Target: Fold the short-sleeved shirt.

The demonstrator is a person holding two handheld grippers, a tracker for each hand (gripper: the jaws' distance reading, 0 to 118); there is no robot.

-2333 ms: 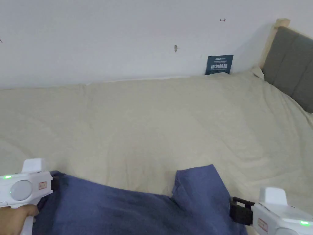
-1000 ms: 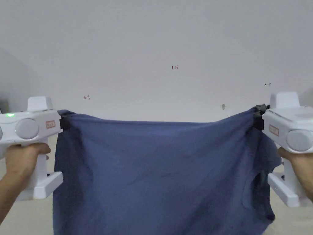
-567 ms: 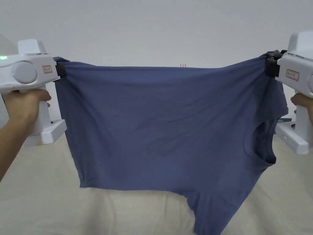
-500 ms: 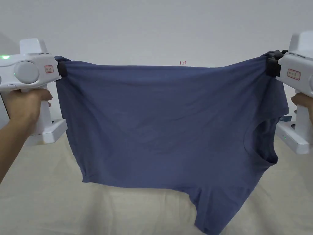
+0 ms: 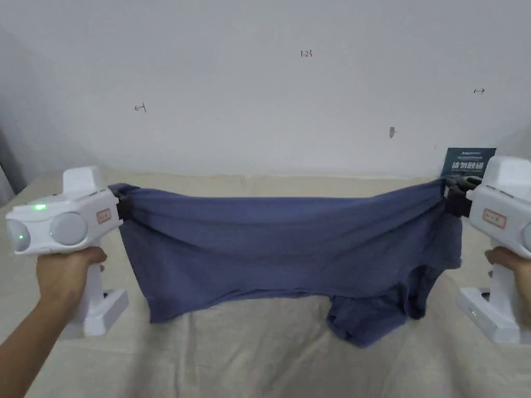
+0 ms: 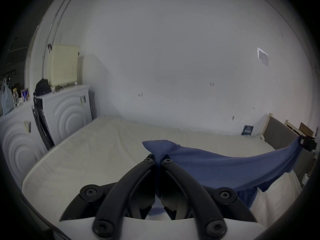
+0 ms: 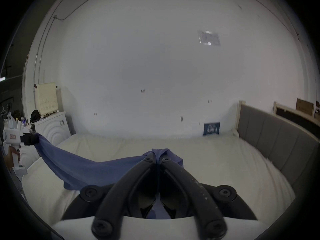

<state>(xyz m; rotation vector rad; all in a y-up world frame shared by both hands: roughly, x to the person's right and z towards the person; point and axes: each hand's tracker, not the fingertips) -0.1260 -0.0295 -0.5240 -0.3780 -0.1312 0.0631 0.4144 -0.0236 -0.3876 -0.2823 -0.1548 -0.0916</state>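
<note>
From the head view, I see the blue shirt (image 5: 290, 249) stretched out sideways between my two grippers above the cream bed (image 5: 249, 352). My left gripper (image 5: 123, 206) pinches one top corner of the cloth and my right gripper (image 5: 450, 203) pinches the other, both clamped tight on the fabric. The upper edge runs nearly taut from one to the other, and the lower part sags onto the sheet, where a sleeve bunches up toward the right. A dark blue card (image 5: 466, 161) leans against the white wall (image 5: 259, 77) behind the right gripper.

In the left gripper view, I look along my own two black jaws, which meet on a fold of the shirt (image 6: 216, 167); a tuft of cloth pokes out past the left gripper (image 6: 158, 158). The fabric runs off to the right gripper (image 6: 308, 144) at the far edge. White cabinets (image 6: 65, 105) stand beyond the foot of the bed.

In the right gripper view, my right gripper (image 7: 157, 157) is likewise closed on the shirt (image 7: 86, 169), and the cloth sweeps away to the left gripper (image 7: 31, 139). A grey headboard (image 7: 277, 139) lines the right side.
</note>
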